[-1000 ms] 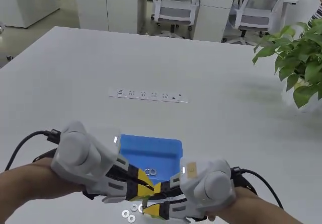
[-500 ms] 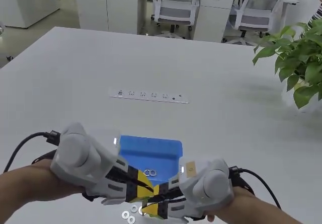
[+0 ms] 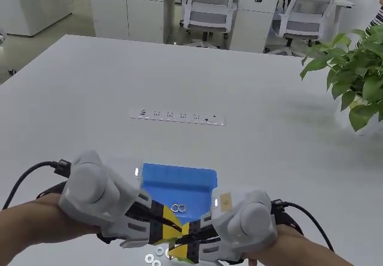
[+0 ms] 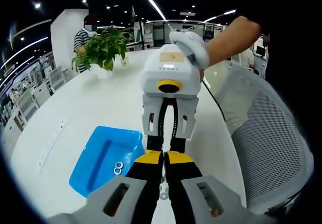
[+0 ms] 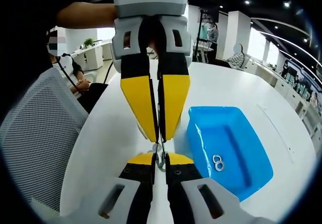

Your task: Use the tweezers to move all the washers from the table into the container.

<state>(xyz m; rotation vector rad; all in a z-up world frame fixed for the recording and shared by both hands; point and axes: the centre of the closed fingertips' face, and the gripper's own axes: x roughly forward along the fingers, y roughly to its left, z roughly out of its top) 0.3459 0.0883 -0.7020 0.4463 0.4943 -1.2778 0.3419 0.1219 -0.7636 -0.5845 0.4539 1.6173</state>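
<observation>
My left gripper (image 3: 173, 227) and right gripper (image 3: 182, 248) meet tip to tip at the near table edge, just in front of the blue container (image 3: 179, 179). Both look shut. In the right gripper view thin metal tweezers (image 5: 160, 151) run from between the left gripper's (image 5: 160, 136) yellow fingers down into my right gripper's (image 5: 159, 159) jaws. Two washers (image 3: 178, 208) lie inside the container (image 5: 236, 148). A few loose washers (image 3: 154, 256) sit on the table under the grippers, partly hidden. In the left gripper view my left gripper (image 4: 163, 159) faces the right gripper (image 4: 165, 146), with the container (image 4: 103, 156) on the left.
A recessed socket strip (image 3: 176, 115) lies mid-table. A potted plant (image 3: 353, 69) stands at the right edge. Office chairs (image 3: 206, 9) and desks are beyond the far edge. A mesh chair (image 4: 266, 133) stands close behind the near edge.
The head view has tilted slightly, so everything sits a little lower in the picture. The two grippers stay tip to tip in the same spot by the container.
</observation>
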